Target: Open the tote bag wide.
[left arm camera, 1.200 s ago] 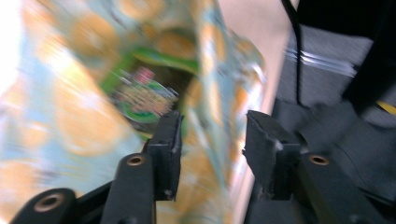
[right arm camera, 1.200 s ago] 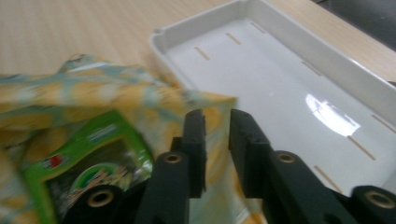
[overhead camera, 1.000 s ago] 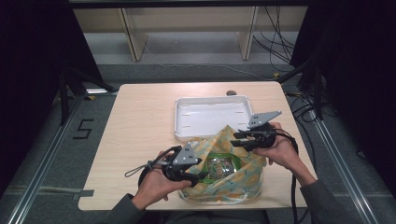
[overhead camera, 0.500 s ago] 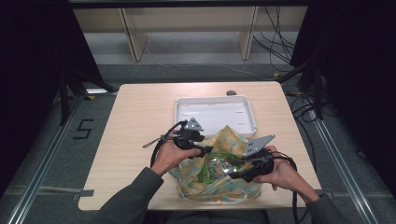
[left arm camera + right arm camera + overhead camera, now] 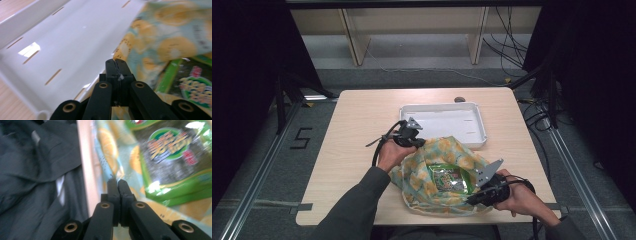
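**Both tools pinching the cloth bag**

The patterned bag [image 5: 437, 180] lies on the worktop [image 5: 357, 120] just in front of the white tray [image 5: 444, 122]. The left tool [image 5: 414, 142] has its jaws pressed together on the bag's far edge, beside the tray. The right tool [image 5: 472, 199] is clamped on the near edge. Inside the bag lies a green packet [image 5: 449, 176]. The tray holds nothing.
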The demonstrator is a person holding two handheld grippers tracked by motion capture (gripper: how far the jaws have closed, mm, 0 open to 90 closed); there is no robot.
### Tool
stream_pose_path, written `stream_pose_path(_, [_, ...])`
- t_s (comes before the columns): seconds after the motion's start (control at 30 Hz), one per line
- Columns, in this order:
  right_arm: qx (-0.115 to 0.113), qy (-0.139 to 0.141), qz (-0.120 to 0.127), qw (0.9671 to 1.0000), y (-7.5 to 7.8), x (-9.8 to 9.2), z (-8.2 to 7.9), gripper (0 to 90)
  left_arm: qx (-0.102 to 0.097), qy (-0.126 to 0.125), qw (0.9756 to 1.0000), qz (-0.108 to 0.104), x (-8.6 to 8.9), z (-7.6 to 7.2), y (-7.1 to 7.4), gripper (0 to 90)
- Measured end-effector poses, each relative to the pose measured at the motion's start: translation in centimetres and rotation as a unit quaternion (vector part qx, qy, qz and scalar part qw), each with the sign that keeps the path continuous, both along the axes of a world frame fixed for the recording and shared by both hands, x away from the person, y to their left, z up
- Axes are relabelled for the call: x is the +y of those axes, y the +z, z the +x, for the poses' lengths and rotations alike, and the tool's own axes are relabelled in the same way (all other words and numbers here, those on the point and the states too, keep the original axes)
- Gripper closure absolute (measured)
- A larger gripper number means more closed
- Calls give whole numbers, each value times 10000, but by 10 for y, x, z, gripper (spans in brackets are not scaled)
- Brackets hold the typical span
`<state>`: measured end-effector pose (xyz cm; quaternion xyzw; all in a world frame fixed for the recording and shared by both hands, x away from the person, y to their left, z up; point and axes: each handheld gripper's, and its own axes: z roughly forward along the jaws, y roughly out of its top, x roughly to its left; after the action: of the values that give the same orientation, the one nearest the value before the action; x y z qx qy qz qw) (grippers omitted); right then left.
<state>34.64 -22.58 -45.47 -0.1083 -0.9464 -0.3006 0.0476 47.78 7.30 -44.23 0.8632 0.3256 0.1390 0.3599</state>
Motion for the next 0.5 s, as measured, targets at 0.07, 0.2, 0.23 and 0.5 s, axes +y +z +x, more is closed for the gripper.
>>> stream_pose_path(0.07, [133,-32,-41,9999,-4,-5,-8,900,23,70,10000,-1,6,5,-3,897])
stream_pose_path(0.2, [184,-77,-68,9998,-10,-9,-13,900,145,131,9996,-225,7,3,-2,821])
stream_pose_path(0.23, [199,-92,-15,9998,-9,-9,-13,884,163,122,9993,-321,7,-1,2,733])
stream_pose_path(0.5, [-761,-832,1010,9885,40,-14,4,683,-14,-401,9946,-953,10,-62,58,449])
